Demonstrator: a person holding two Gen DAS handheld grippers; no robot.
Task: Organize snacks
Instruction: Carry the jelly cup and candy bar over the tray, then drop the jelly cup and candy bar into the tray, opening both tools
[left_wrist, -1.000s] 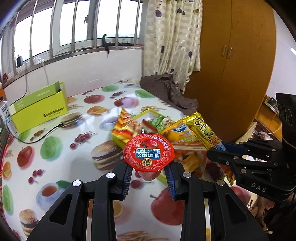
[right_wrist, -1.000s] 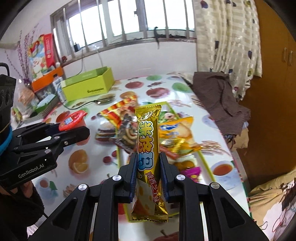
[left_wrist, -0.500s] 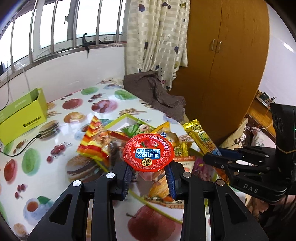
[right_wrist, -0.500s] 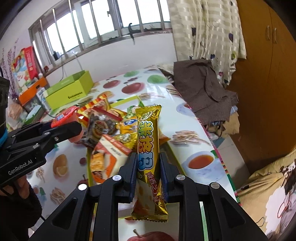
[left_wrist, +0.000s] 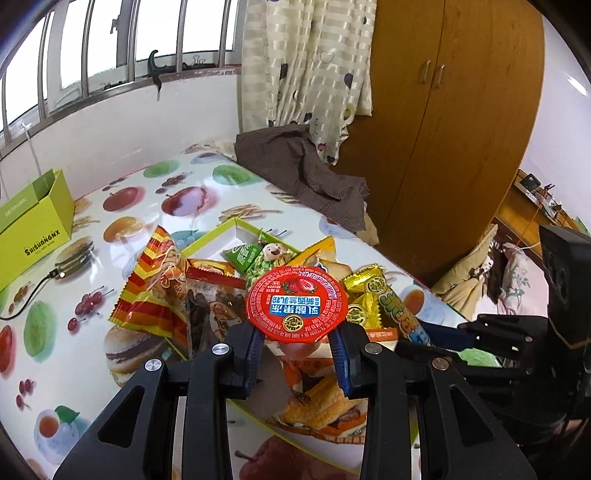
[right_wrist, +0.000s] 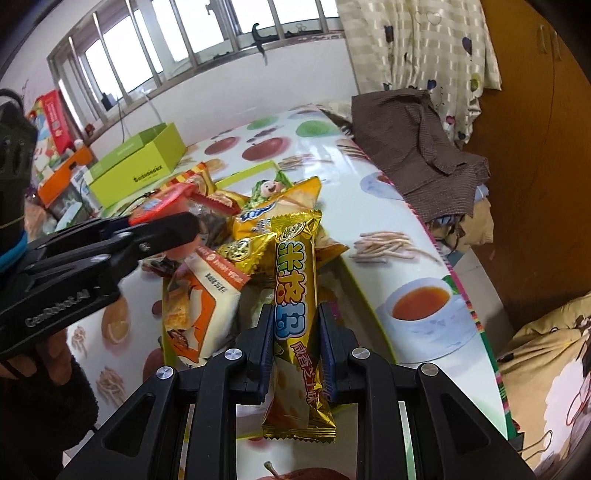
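Observation:
My left gripper (left_wrist: 297, 341) is shut on a jelly cup with a red foil lid (left_wrist: 296, 302) and holds it above a shallow tray with a yellow-green rim (left_wrist: 210, 238) piled with snack packets. My right gripper (right_wrist: 297, 325) is shut on a long gold snack bar (right_wrist: 297, 280) and holds it over the same tray (right_wrist: 243, 172). The right gripper shows at the right of the left wrist view (left_wrist: 410, 341). The left gripper shows at the left of the right wrist view (right_wrist: 184, 225) with the cup (right_wrist: 159, 206).
A yellow-green cardboard box (left_wrist: 33, 225) stands at the back left of the fruit-print table (left_wrist: 177, 199), with a black cable (left_wrist: 29, 299) beside it. A brown cloth (left_wrist: 303, 173) hangs over the table's far right edge. A wooden wardrobe (left_wrist: 443, 129) stands behind.
Both grippers have moved forward and lower toward the tray, still holding their snacks. The tray and its packets now lie closer under both.

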